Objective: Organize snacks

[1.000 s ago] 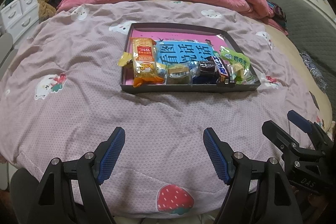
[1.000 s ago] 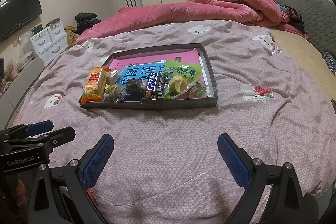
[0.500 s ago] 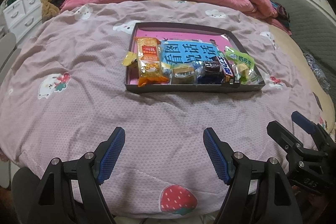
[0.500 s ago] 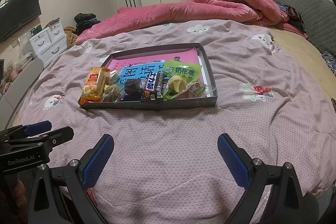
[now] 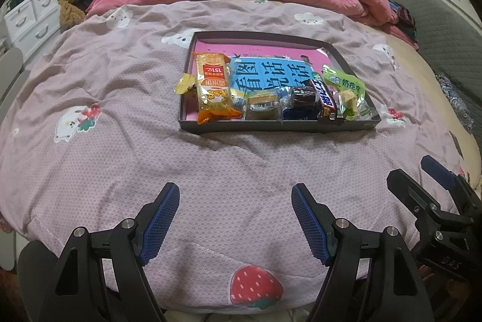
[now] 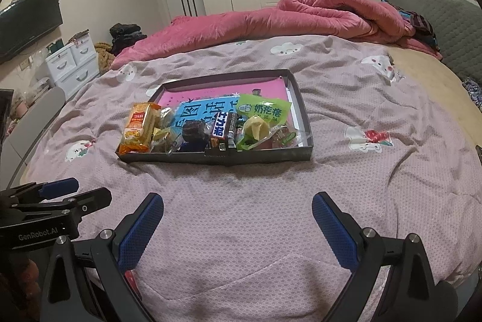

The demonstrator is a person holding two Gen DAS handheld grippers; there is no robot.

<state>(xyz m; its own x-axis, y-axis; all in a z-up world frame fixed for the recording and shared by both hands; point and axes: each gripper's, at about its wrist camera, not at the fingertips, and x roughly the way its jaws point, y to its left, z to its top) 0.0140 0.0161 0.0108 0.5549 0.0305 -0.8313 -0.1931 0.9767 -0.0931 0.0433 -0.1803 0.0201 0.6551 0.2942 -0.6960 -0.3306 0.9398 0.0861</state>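
Observation:
A dark shallow tray point(image 5: 271, 127) lies in the middle of the bed and holds a pink and blue book. Along the tray's near side lie an orange cracker pack point(image 5: 212, 86), a small yellow candy point(image 5: 183, 83), a clear-wrapped cake point(image 5: 262, 105), a dark chocolate cake point(image 5: 302, 100), a Snickers bar point(image 5: 327, 102) and a green bag point(image 5: 346, 86). My left gripper point(image 5: 235, 192) hangs open over the bedspread, well short of the tray. My right gripper point(image 6: 237, 198) is open too, with nothing between its fingers. Each shows in the other's view: right gripper point(image 5: 409, 168), left gripper point(image 6: 90, 187). The tray point(image 6: 271, 156) is also in the right wrist view.
The pinkish bedspread point(image 5: 120, 141) with cartoon prints covers the bed, and its near edge runs just under both grippers. A rolled pink duvet point(image 6: 301, 17) lies behind the tray. White drawers point(image 6: 72, 59) stand to the left, a grey headboard point(image 6: 446, 20) to the right.

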